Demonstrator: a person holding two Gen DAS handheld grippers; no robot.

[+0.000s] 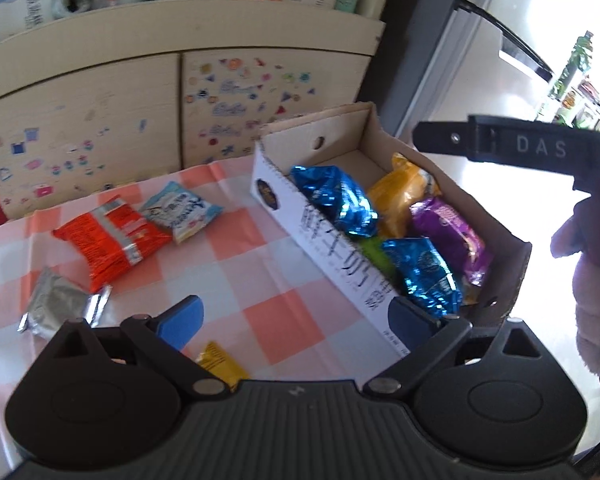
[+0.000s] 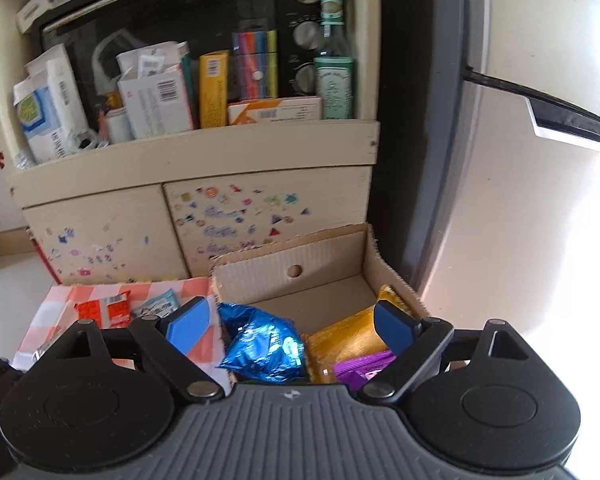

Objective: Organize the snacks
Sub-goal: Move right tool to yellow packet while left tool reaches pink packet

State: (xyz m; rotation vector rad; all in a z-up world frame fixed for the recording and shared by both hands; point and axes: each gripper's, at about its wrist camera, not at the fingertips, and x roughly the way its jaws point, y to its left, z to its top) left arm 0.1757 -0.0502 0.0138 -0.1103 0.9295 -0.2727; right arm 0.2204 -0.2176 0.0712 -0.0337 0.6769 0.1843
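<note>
Straddling box (image 1: pixel 380 132) near wall, left gripper (image 1: pixel 296 320) jaws wide, empty.

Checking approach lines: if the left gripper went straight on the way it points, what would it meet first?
Probably the checked pink-and-white tablecloth, beside the printed white side of the cardboard snack box. The left gripper is open and empty; depth is uncertain.

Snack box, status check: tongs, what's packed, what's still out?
Left tongs and right tongs open, empty. Snack box holds blue, orange, purple packets. Red packet and others on the tablecloth. Nothing blocking.
</note>
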